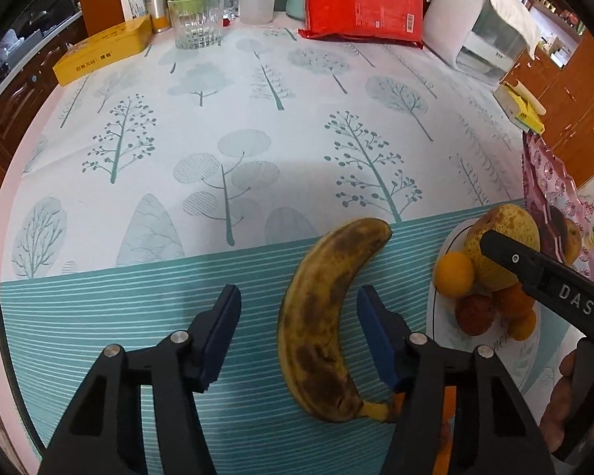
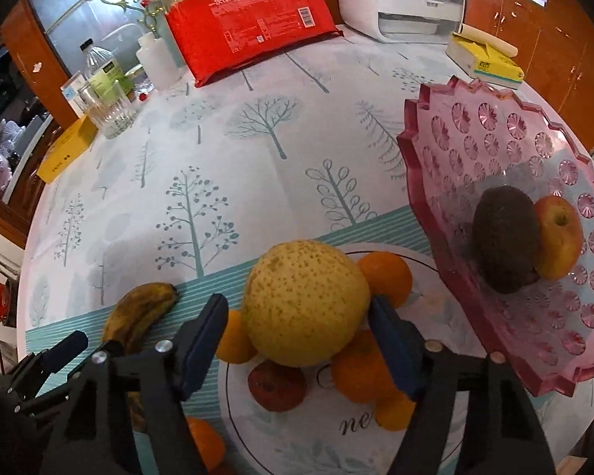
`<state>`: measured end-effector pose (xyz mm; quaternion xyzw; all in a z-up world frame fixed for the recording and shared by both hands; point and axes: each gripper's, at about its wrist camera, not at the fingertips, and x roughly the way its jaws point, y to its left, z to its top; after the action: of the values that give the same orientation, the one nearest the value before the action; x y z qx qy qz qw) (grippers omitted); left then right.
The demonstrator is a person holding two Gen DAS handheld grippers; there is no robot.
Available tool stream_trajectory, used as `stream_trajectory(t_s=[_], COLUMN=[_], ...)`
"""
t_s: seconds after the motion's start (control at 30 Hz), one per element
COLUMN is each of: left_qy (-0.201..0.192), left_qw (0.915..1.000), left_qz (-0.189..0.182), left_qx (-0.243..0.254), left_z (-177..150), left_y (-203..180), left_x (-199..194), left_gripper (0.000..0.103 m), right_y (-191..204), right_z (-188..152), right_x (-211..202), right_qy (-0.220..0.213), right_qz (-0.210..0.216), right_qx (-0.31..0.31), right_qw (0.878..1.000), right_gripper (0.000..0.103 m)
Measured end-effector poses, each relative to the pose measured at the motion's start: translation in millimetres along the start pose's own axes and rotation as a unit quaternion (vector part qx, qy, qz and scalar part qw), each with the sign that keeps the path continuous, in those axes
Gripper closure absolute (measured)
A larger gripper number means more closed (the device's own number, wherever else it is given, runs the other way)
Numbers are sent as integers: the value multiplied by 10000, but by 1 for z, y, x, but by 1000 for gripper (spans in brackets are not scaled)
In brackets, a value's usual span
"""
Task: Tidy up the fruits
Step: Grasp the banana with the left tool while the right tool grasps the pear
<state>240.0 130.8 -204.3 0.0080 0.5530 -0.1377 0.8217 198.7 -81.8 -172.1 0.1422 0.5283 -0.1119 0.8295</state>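
Fruits observed: one pear (image 2: pixel 305 303), large, yellow and speckled, sits atop a pile on the white plate (image 2: pixel 320 435). Beneath and around it on that plate: four oranges (image 2: pixel 386 275) visible and one small red fruit (image 2: pixel 276 386). A fifth orange (image 2: pixel 204 441) lies off the plate, partly hidden by the gripper body. One spotted banana (image 1: pixel 328 316) lies on the tablecloth (image 1: pixel 257 118) just left of the plate. The pink dish (image 2: pixel 495 150), to the right, holds one dark avocado (image 2: pixel 505 237) touching one apple (image 2: pixel 560 235).

Right gripper (image 2: pixel 303 350): jaws spread around the pear, one pad at each flank; contact cannot be confirmed. Left gripper (image 1: pixel 299 338): jaws open, straddling the banana, pads clear of it.
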Motion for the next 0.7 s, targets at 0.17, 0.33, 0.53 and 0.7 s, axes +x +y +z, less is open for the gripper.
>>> stream_trajectory(t_s=[0.17, 0.33, 0.53, 0.7], left_qy=[27, 110, 182, 154], left_qw=[10000, 9997, 9992, 9995], left_qz=[55, 148, 290, 253], left_qx=[58, 141, 185, 118], left_z=[0, 0, -2, -4], left_y=[-6, -14, -18, -14], left_x=[4, 13, 19, 17], left_gripper=[44, 49, 65, 68], right_y=[2, 12, 12, 3], right_z=[-1, -1, -3, -9], right_x=[7, 11, 12, 9], right_qy=[41, 14, -105, -267], right_qz=[-12, -227, -45, 215], right_qx=[81, -110, -128, -48], right_qw=[10000, 9997, 9999, 9994], right_gripper=[37, 37, 48, 49])
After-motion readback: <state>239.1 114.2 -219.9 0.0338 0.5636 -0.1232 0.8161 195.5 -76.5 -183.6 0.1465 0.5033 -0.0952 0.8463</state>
